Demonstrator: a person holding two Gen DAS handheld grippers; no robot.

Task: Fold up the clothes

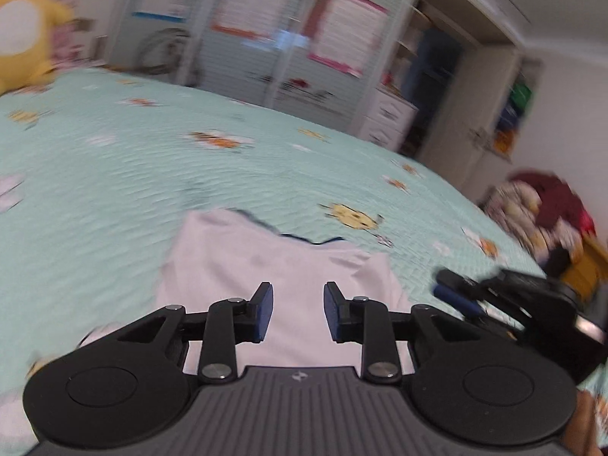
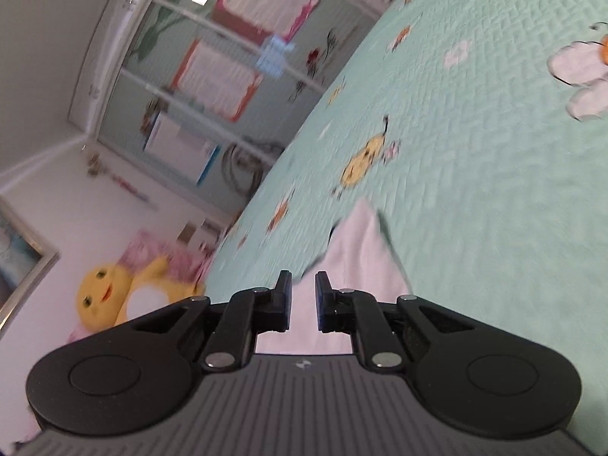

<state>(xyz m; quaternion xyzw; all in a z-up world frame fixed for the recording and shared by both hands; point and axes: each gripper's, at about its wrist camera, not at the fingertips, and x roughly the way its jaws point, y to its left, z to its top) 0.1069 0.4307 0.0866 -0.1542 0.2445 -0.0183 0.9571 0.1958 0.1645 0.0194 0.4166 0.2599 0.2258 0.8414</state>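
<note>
While the white shirt [image 1: 273, 269] lies flat on the bed [image 1: 114, 159] just ahead of you, both your left gripper [image 1: 297, 313] and right gripper [image 2: 303, 300] have fingers spread, pinching nothing.

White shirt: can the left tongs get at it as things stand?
Probably yes. The white shirt lies flat on the bedspread right ahead of the left tongs; nothing sits between them.

Mint quilted bedspread [image 1: 152, 159], poster-covered sliding wardrobe doors [image 1: 266, 38], white walls [image 1: 570, 87].
</note>
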